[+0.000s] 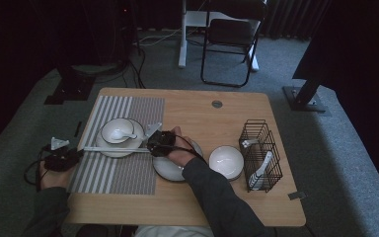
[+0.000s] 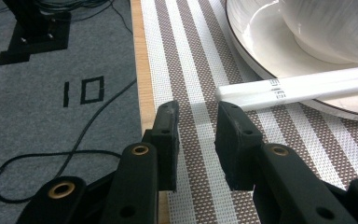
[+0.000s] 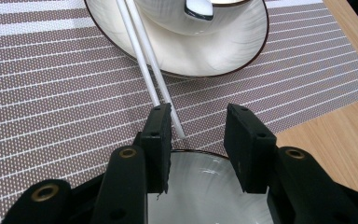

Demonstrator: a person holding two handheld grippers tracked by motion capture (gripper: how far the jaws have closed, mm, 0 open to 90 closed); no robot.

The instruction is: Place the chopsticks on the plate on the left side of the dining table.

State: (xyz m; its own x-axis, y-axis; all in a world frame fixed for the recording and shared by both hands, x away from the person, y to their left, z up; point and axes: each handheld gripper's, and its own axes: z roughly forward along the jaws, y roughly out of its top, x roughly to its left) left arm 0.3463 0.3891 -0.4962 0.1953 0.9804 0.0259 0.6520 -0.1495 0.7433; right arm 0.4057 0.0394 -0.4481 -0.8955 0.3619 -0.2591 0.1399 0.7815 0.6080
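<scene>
The light wooden table [image 1: 202, 113] has a smooth, matt top. On it lies a woven brown-and-white striped placemat [image 2: 186, 60] with a coarse mesh texture. The white ceramic plate with a thin dark rim [image 3: 233, 51] looks glazed and glossy, like the white bowl [image 2: 335, 28] standing on it. The pair of white chopsticks [image 2: 303, 88] looks like smooth plastic with a soft sheen. The black wire basket [image 1: 261, 153] is thin metal. Each tool's black pads [image 2: 235, 135] look matt and slightly rough. The grey floor carpet [image 2: 51, 121] is fuzzy.

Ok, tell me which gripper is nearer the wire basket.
Right. The right gripper hovers mid-table by the plates, a bowl between it and the wire basket; the left gripper sits at the table's far-left edge.
</scene>
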